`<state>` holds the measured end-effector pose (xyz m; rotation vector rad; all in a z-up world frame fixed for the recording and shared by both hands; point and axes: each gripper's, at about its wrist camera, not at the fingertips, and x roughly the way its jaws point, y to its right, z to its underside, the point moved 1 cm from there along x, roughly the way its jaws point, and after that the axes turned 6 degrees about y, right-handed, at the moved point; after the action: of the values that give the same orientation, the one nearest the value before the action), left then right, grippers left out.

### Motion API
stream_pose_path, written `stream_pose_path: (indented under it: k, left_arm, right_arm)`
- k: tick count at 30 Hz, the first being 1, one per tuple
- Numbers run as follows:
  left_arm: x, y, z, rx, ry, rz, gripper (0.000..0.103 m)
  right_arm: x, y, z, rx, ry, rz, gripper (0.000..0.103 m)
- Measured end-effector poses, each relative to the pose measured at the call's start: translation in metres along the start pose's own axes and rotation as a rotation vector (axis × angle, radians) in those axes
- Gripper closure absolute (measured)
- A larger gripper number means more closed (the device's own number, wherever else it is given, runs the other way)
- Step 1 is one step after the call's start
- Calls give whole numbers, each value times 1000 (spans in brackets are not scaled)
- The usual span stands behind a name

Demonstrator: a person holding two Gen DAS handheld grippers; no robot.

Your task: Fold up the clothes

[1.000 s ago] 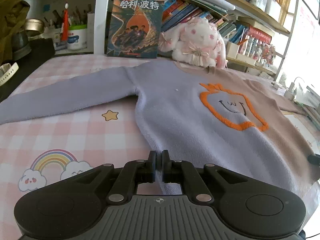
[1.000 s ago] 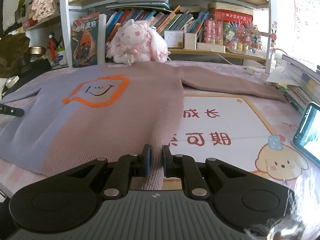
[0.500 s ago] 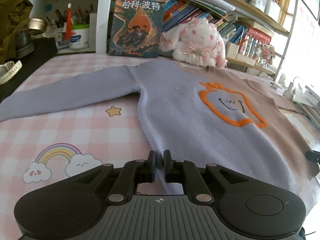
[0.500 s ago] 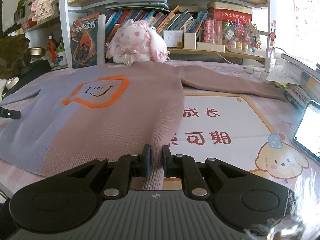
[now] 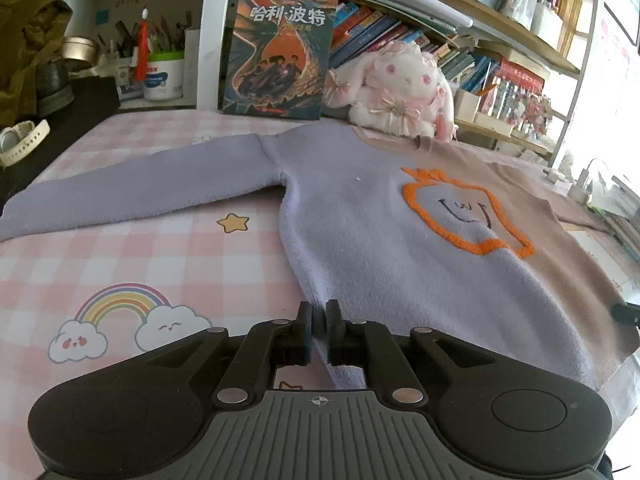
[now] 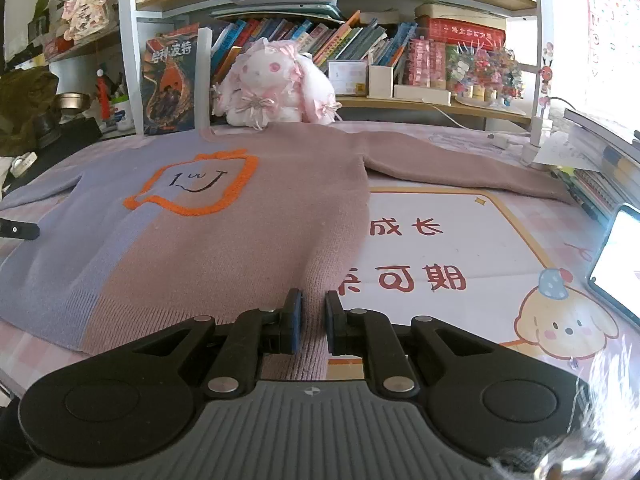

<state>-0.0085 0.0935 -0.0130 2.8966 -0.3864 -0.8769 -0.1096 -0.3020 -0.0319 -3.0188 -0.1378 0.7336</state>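
**Both tongs pinched on the sweater's bottom hem**

A soft knitted sweater, lilac on one half and dusty pink on the other (image 5: 360, 216), lies flat and face up across the middle of the surface (image 5: 132, 248), which is covered in a pink checked mat printed with a rainbow and clouds. Its sleeves are spread out to the frame's left and right edges. An orange outlined face motif (image 6: 196, 188) sits on the chest.

In the left wrist view, the left tongs (image 5: 318, 322) stand at lower centre, their jaws nearly together and clamped on the lilac corner of the hem, a thin fold of knit between them.

In the right wrist view, the right tongs (image 6: 312, 312) are likewise at lower centre, drawn close with only a narrow gap, gripping the ribbed pink edge of the hem at that side's corner.

Behind the sweater's collar, in the upper centre, a white and pink plush rabbit (image 6: 272, 84) sits against a shelf of books (image 6: 360, 40).
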Motion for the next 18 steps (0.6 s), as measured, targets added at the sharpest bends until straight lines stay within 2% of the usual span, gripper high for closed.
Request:
stream_pose_path:
  k: [5, 7, 13, 16, 18]
  left_arm:
    - [-17, -2, 1, -13, 33, 5, 92]
    - [-25, -6, 2, -24, 45, 6, 84]
    - [-45, -21, 6, -84, 73, -18, 67]
    - [-53, -27, 8, -107, 89, -37, 53]
    - [-60, -31, 9, -117, 105, -52, 47]
  right_arm:
    - [-3, -1, 1, 8, 2, 10, 86]
    - [-5, -1, 1, 11, 6, 9, 75]
    - [-19, -6, -7, -5, 49, 1, 58]
    - [-27, -10, -14, -9, 78, -3, 48]
    - [-30, -13, -18, -11, 91, -10, 41]
